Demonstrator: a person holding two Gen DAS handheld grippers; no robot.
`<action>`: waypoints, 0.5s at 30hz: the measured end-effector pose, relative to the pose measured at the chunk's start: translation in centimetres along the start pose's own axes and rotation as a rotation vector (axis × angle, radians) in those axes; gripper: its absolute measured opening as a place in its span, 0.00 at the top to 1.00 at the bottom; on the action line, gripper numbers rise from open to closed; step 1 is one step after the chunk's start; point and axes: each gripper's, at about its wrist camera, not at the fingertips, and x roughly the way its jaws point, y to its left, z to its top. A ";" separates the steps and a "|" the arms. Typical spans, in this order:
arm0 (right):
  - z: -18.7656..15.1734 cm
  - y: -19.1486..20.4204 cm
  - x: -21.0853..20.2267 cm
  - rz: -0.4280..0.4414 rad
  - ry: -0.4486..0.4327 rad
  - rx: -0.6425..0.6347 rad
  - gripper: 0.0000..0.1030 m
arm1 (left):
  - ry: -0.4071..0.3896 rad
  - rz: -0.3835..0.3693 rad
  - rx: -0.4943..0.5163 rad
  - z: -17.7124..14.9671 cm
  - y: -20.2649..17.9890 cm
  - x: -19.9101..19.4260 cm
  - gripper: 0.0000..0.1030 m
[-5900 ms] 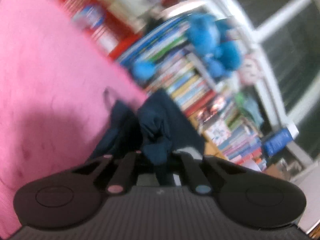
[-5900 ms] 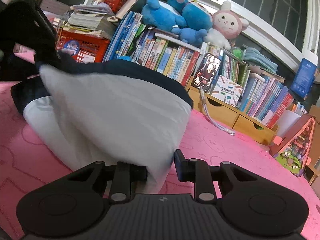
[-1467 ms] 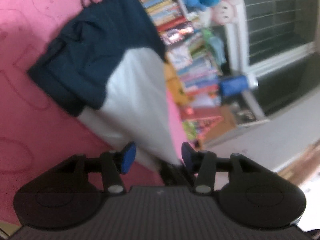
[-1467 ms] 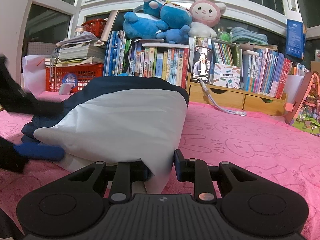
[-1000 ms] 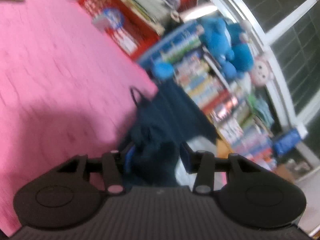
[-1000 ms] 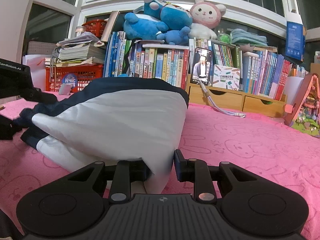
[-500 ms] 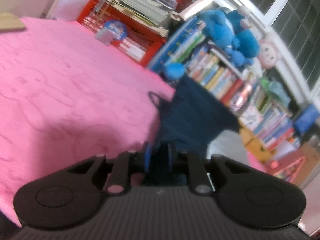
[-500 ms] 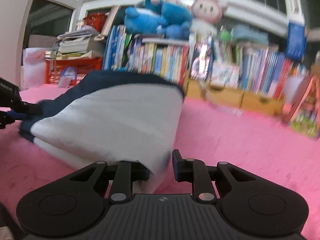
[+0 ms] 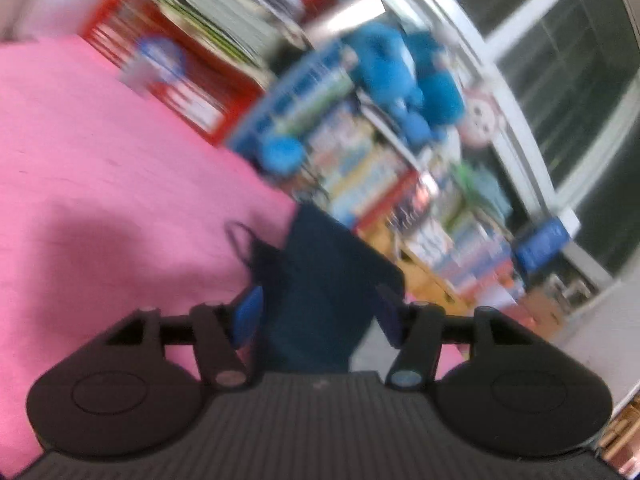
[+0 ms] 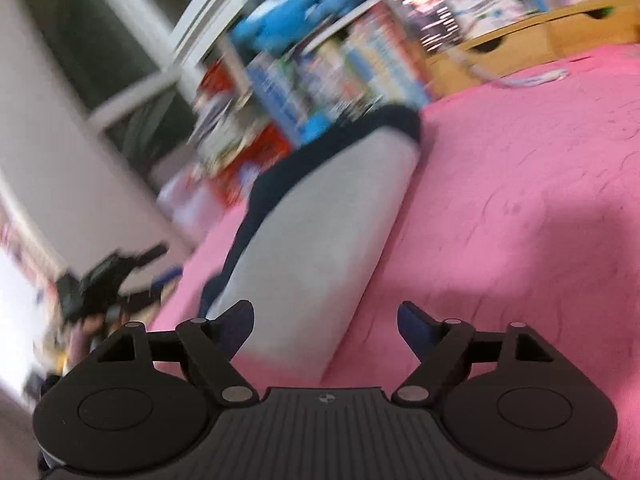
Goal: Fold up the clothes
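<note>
Garment lies loose between two parted hand-held grippers

Left hand-held gripper [image 9: 318,316] comes first: its jaws have just been opening and now stand apart, with the navy end of the folded garment [image 9: 316,280] lying between the blue pads [image 9: 249,314] but not pinched by them. That garment rests on the pink cover [image 9: 100,168], a thin dark loop [image 9: 240,240] sticking out at its left edge. Behind it, blurred, are a red crate [image 9: 180,76], a row of books [image 9: 352,160] and blue plush toys [image 9: 404,80] below a window.

Right hand-held gripper [image 10: 326,320] has also just been opening; its jaws are spread wide, and the garment's white face [image 10: 320,232] reaches in between them, close to the left finger without being clamped. The navy part runs along the far edge. The other gripper shows, blurred, at far left.
</note>
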 end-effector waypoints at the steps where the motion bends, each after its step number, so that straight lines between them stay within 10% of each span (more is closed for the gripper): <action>1: 0.8 -0.2 0.8 -0.029 -0.013 0.007 0.22 | 0.020 0.009 0.034 -0.1 -0.6 1.2 0.38; 7: 2.9 3.2 5.6 -0.329 -0.030 -0.266 0.23 | 0.091 0.081 0.327 -2.5 -4.4 4.4 0.37; 11: 3.2 7.3 7.8 -0.366 -0.053 -0.566 0.23 | 0.185 0.189 0.484 -5.7 -4.2 4.1 0.38; 15: 5.6 7.8 10.2 -0.341 -0.046 -0.552 0.24 | 0.210 0.253 0.569 -7.4 -3.1 2.1 0.36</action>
